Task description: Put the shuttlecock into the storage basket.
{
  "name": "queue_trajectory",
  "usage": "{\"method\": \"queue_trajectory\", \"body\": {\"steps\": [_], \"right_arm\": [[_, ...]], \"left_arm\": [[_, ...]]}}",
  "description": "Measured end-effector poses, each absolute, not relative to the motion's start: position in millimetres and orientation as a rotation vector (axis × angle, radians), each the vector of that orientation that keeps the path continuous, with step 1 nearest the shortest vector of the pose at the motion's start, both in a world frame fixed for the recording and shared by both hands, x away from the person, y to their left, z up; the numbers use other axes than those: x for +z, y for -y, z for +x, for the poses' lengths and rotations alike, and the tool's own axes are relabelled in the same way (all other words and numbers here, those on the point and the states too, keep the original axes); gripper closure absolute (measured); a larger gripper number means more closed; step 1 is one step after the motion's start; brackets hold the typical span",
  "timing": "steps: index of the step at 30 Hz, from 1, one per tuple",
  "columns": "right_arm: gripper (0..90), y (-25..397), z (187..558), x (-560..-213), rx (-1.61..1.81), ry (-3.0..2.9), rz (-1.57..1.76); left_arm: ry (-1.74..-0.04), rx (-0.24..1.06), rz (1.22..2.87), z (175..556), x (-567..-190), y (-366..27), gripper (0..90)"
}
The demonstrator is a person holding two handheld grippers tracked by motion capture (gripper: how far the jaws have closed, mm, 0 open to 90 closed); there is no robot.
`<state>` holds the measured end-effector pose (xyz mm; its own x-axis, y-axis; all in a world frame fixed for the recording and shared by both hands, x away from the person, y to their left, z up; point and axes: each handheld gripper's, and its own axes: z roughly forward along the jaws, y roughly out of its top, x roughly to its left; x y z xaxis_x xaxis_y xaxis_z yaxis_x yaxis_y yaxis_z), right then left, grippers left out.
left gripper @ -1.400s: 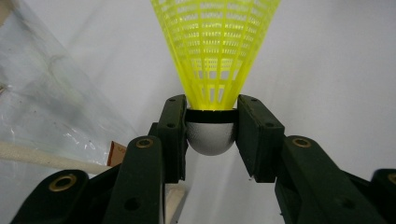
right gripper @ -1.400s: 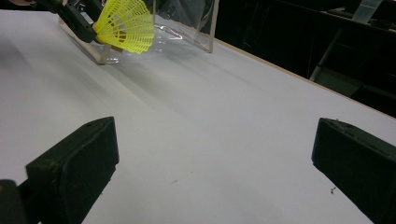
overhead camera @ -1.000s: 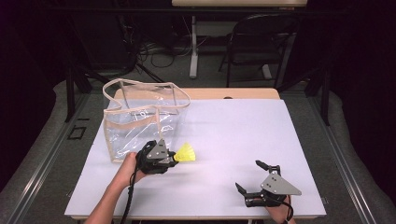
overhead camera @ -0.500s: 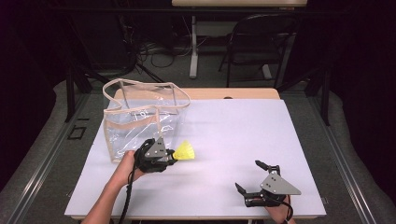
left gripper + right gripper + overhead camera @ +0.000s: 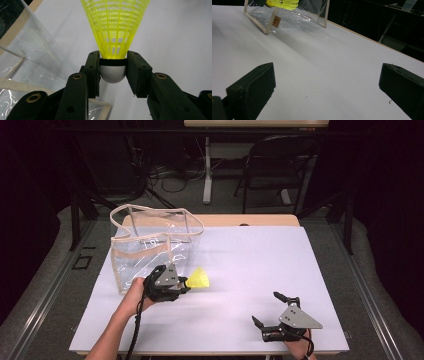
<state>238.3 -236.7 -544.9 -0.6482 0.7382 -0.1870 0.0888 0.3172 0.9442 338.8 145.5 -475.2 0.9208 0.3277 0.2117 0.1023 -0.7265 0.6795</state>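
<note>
The shuttlecock [image 5: 115,37] was a yellow plastic one, its skirt a flaring cone of fine open mesh, its rounded nose pale grey and finely dimpled. I had it clamped by that nose in my left tool [image 5: 113,67], the two flat black jaws pressed against either side just under a dark band where the skirt began. From above, the shuttlecock [image 5: 198,279] was held just off the white table [image 5: 260,265], skirt pointing away from my left tool [image 5: 186,282] and right beside the bag [image 5: 150,247]. That bag was clear, glossy, crinkled plastic, boxy in shape, edged with tan fabric trim, its mouth open upward and its handle drooping. My right tool [image 5: 274,309] rested near the table's front edge, well apart from everything, its blocky matte jaws spread wide with nothing but smooth white surface between them.
</note>
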Motion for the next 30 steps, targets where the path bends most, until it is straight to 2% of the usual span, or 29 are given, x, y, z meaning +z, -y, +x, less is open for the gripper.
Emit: {"method": "queue_trajectory", "body": {"steps": [30], "right_arm": [[0.5, 237.3, 238.1, -544.7, 1.351, -1.971, 0.732]], "left_arm": [[-0.287, 0.466, 2.359, 343.2, -453.6, -147.6, 64.4]]}}
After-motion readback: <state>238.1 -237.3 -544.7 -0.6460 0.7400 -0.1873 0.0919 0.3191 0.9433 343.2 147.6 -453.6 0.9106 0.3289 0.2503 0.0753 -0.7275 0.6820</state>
